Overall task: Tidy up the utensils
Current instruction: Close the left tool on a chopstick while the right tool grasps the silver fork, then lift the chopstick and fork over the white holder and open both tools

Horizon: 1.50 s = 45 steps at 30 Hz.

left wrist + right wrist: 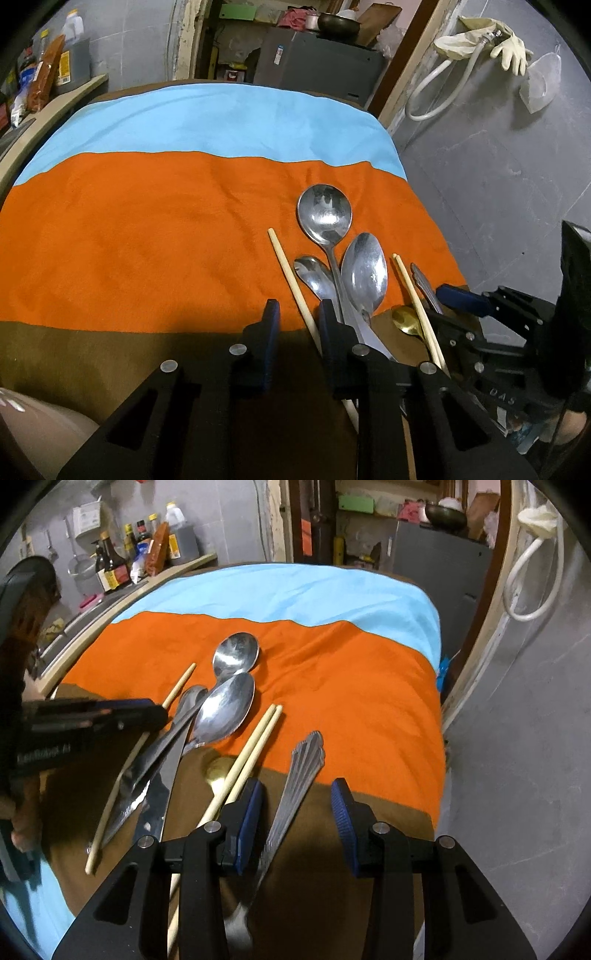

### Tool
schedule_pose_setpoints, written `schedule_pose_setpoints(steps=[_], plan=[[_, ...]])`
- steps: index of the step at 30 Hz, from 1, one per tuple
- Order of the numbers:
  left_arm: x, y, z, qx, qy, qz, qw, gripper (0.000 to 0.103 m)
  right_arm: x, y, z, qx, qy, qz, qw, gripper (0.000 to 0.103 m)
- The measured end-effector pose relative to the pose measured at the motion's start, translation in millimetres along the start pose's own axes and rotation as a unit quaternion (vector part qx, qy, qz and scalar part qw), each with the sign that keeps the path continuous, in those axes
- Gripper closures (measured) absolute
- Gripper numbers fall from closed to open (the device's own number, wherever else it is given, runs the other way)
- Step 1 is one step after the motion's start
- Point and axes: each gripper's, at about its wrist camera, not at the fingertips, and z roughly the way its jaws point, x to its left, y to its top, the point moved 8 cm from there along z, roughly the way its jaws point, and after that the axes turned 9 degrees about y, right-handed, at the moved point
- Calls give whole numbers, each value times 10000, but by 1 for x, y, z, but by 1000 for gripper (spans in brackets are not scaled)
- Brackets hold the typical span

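This is a home kitchen. Dark glass sauce bottles [110, 566] stand on a pale shelf [177, 566]. Pale rubber gloves [511, 51] hang on the grey wall [498, 166].

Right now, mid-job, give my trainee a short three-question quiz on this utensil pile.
1. True or false: the pair of chopsticks lies side by side, apart from the single chopstick.
2. Which colour band of the cloth holds the bowl of the large round spoon? A blue, B orange, C brown.
3. Fill in: between the fingers of the right gripper lie fluted metal ____.

Key: 1 true; 2 B; 3 handles.
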Motion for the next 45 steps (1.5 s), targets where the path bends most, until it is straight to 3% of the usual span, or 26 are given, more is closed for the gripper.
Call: schedule_pose_setpoints(steps=[2,4,7,12,19,25,32,45], plan=[[0,1,1,-1,4,17,10000,96,0,0,0,22,17,52,10000,69],[0,1,1,-1,-49,-64,10000,97,0,1,-1,50,30,113,9999,85],[0,-2,-3,-64,-138,-148,9998,100,-4,2,-2,85,81,315,9994,90],[-7,-9,-20,-370,-80,34,9993,101,-5,-2,-9,-121,207,508,9984,92],[-17,-15,-52,-969,-130,230,9949,101,16,-11,-32,-856,440,350,9947,93],[-22,-25,-85,-1647,-317,264,9855,101,40,-16,-63,-1746,472,-65,9835,93],[-26,-28,-134,-2607,-570,292,9633,101,59,-18,-98,-2569,752,-231,9632,93],[-11,-34,-180,-3233,-636,20,9442,101,86,-22,-132,-3452,862,-648,9323,93]])
